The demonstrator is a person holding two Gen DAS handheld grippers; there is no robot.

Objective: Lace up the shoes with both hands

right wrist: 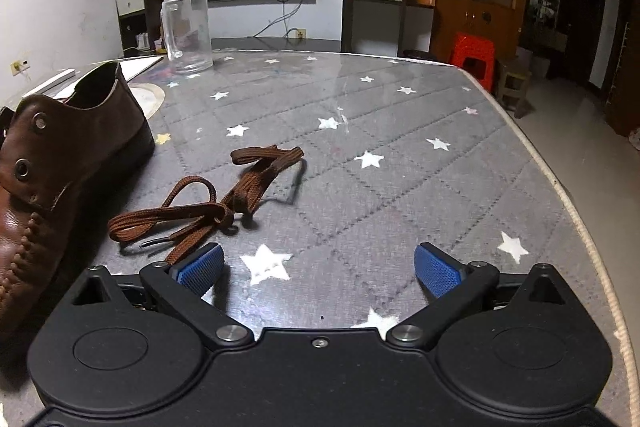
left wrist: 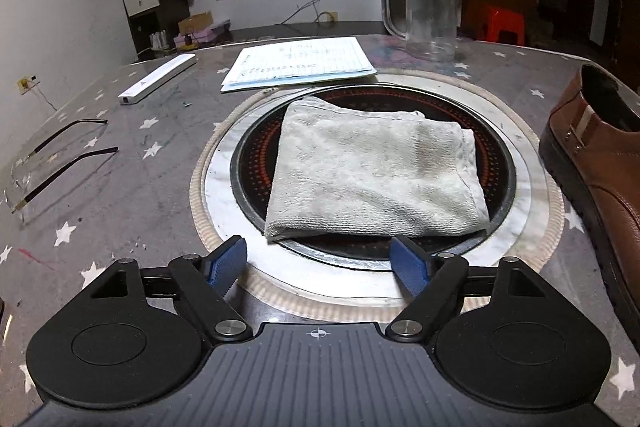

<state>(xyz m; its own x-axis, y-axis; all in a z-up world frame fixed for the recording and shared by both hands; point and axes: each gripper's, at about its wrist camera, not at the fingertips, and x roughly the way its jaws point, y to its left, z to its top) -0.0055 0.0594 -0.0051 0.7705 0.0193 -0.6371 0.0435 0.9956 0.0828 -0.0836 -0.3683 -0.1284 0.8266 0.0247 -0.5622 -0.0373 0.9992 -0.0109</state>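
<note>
A brown leather shoe (right wrist: 60,163) stands at the left of the right wrist view, its metal eyelets bare of lace. The same shoe (left wrist: 596,163) shows at the right edge of the left wrist view. A loose brown shoelace (right wrist: 216,203) lies tangled on the star-patterned table just right of the shoe. My right gripper (right wrist: 318,269) hovers open over the table, and its left fingertip sits close to the lace's near end. My left gripper (left wrist: 320,263) is open too, with nothing between its blue pads, in front of a folded white towel (left wrist: 372,179).
The towel rests on a round black cooktop (left wrist: 502,163) set into the table. A sheet of paper (left wrist: 300,63), a white bar (left wrist: 158,83), spectacles (left wrist: 60,163) and a glass jar (left wrist: 430,11) lie around it. The table's right edge (right wrist: 560,187) drops to the floor, with stools beyond.
</note>
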